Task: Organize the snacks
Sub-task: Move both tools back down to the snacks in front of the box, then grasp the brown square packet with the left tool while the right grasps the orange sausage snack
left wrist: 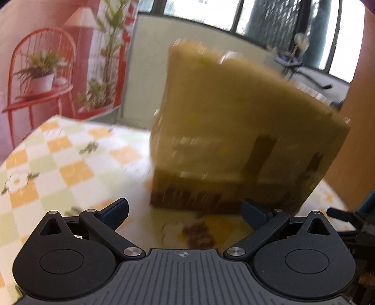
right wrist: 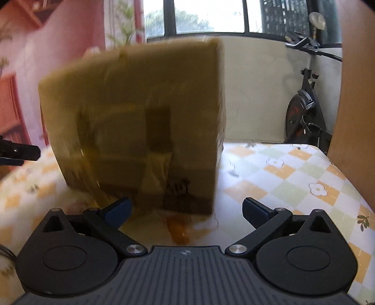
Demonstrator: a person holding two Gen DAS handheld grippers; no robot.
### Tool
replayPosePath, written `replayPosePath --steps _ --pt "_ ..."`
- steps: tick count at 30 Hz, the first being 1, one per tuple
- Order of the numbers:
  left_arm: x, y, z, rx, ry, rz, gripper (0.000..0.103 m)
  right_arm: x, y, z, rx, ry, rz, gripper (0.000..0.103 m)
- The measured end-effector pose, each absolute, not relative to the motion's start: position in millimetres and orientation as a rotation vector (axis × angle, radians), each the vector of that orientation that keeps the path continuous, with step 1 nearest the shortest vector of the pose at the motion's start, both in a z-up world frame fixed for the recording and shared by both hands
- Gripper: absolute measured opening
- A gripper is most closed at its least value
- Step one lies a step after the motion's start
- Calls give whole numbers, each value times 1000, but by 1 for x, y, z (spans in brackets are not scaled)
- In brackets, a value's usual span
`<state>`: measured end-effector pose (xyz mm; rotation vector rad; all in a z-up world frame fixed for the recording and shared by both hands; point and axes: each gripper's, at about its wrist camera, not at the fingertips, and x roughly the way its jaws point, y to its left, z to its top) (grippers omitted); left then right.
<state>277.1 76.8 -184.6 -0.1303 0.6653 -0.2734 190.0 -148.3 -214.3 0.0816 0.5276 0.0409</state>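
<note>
both grippers standing wide open before a blurred yellow box

nearest the left wrist camera, the left gripper [left wrist: 185, 211] is holding its jaws far apart, with nothing between the dark blue pads [left wrist: 117, 211] and nothing touching them. in the right wrist view the right gripper [right wrist: 186, 210] is showing the same: jaws spread wide, pads bare, gripping nothing.

just beyond the fingertips, a flat packet [left wrist: 196, 232] with brown and orange print is lying on the table, its details smeared by blur; in the right view an orange patch [right wrist: 179, 231] is showing at the same spot, too blurred to tell more.

behind that, a tall yellow-olive box [left wrist: 234, 131] is standing on the table, close ahead of both grippers and touched by neither. it is appearing tilted and heavily motion-blurred in the left view, and more upright in the right view [right wrist: 140, 126], where it is sitting slightly left of centre with its lower left corner near the left pad. dark markings are showing on its face, unreadable. at the right edge of the left view, a black part of the other gripper [left wrist: 344, 215] is peeking in.

the table is wearing a checked cloth [left wrist: 70, 164] of orange, pale green and white with flower prints.

farther back, a pink backdrop with a printed red chair and plants [left wrist: 42, 70] is standing at left, an exercise bike [right wrist: 304, 112] is sitting at right, and windows [right wrist: 211, 16] are running across the far wall.
</note>
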Motion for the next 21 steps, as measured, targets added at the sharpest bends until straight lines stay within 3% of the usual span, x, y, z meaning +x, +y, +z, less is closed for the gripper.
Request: replayPosePath --steps 11,16,21 --pt "283 87 -208 -149 800 -215 103 222 -140 -250 8 632 135 58" --pt "277 79 -217 -126 828 -201 103 227 -139 -255 -7 638 146 32" --pt "277 68 -223 -107 851 -218 102 228 -138 -258 -16 642 147 29"
